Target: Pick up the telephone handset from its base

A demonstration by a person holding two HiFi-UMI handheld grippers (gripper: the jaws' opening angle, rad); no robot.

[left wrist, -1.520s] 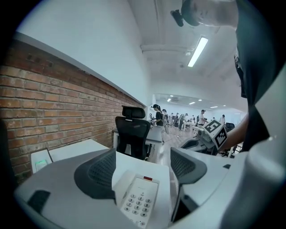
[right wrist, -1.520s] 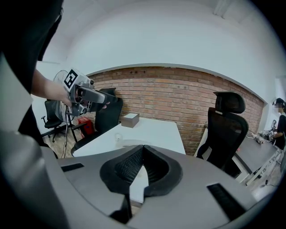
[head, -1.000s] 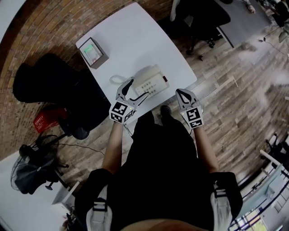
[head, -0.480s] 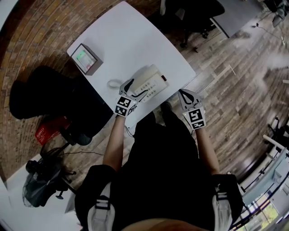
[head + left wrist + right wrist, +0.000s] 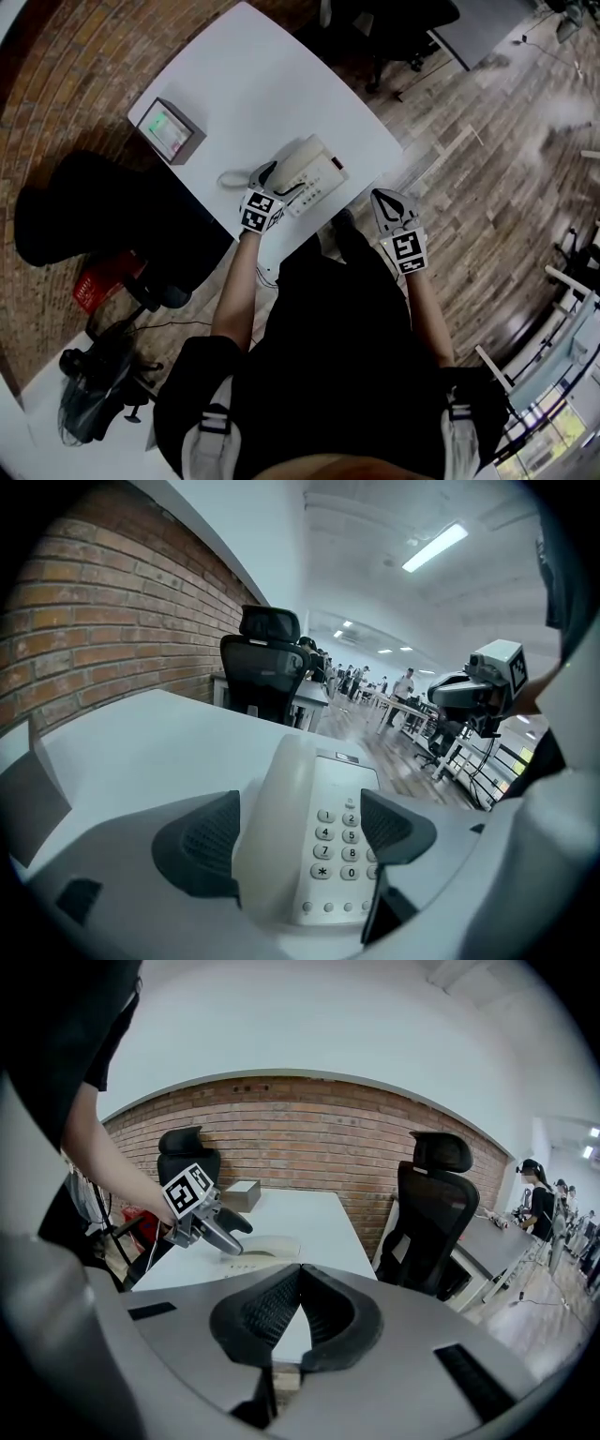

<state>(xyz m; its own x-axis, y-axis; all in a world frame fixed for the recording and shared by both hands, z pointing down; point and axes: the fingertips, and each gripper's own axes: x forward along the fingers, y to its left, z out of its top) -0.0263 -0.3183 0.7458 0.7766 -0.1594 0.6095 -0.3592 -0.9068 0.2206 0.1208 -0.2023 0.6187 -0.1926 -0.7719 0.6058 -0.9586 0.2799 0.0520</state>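
Observation:
A beige desk telephone [image 5: 314, 169] sits near the front edge of the white table [image 5: 253, 84]. Its handset [image 5: 281, 817] rests on the base, left of the keypad [image 5: 342, 841]. My left gripper [image 5: 265, 178] is open and straddles the handset, one pad [image 5: 202, 841] at its left and the other pad [image 5: 394, 827] over the keypad side. My right gripper [image 5: 387, 200] is shut with nothing in it and hangs off the table's front corner, apart from the phone. In the right gripper view, the left gripper [image 5: 220, 1230] lies over the telephone [image 5: 262, 1249].
A small grey box [image 5: 167, 128] with a green screen stands at the table's left end. The phone's coiled cord [image 5: 234, 176] loops to the left. Black office chairs [image 5: 103, 216] flank the table, and another chair [image 5: 436, 1213] stands to the right. A red basket [image 5: 94, 286] is on the floor.
My left gripper has moved forward over the phone, and its jaws now stand on either side of the handset. The right gripper has stayed shut beside the table's corner.

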